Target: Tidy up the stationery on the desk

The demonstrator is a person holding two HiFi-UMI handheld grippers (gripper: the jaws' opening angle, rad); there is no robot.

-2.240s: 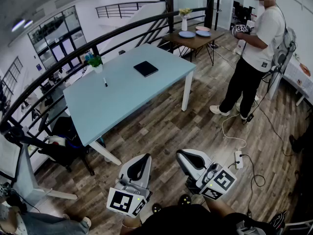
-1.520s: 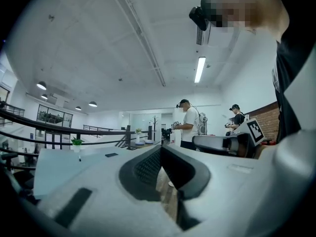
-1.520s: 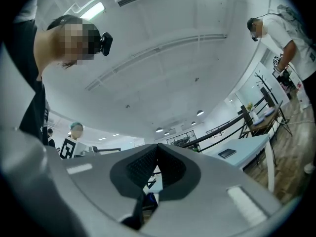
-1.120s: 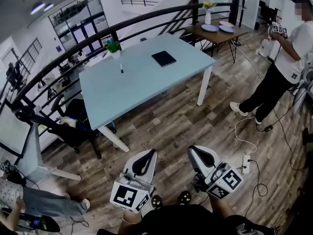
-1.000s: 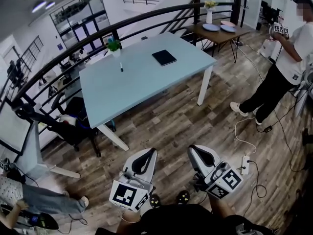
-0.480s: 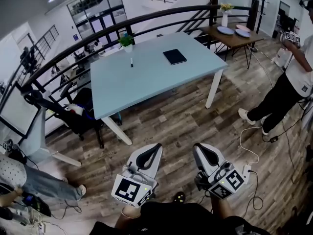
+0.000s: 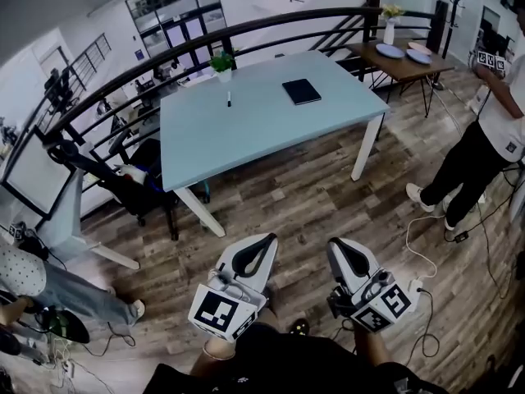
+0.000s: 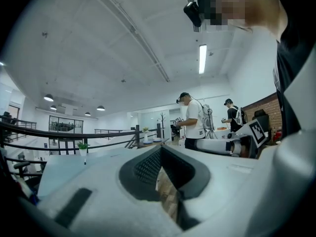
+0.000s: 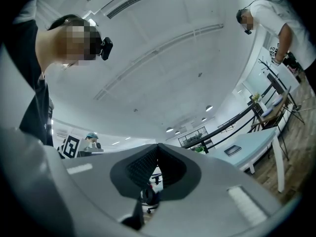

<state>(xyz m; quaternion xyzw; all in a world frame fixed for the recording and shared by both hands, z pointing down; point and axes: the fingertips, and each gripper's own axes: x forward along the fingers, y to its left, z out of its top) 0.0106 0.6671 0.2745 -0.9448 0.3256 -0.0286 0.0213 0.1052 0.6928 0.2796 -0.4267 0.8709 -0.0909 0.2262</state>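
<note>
Left gripper and right gripper side by side, jaws together, both empty

Notebook: dark cover, closed, lying flat on the far right part of the pale blue surface, edges slightly skewed to the surface's edge. Pen: slim, mostly dark, lying flat near the far edge, left of the notebook and well apart from it.
</note>
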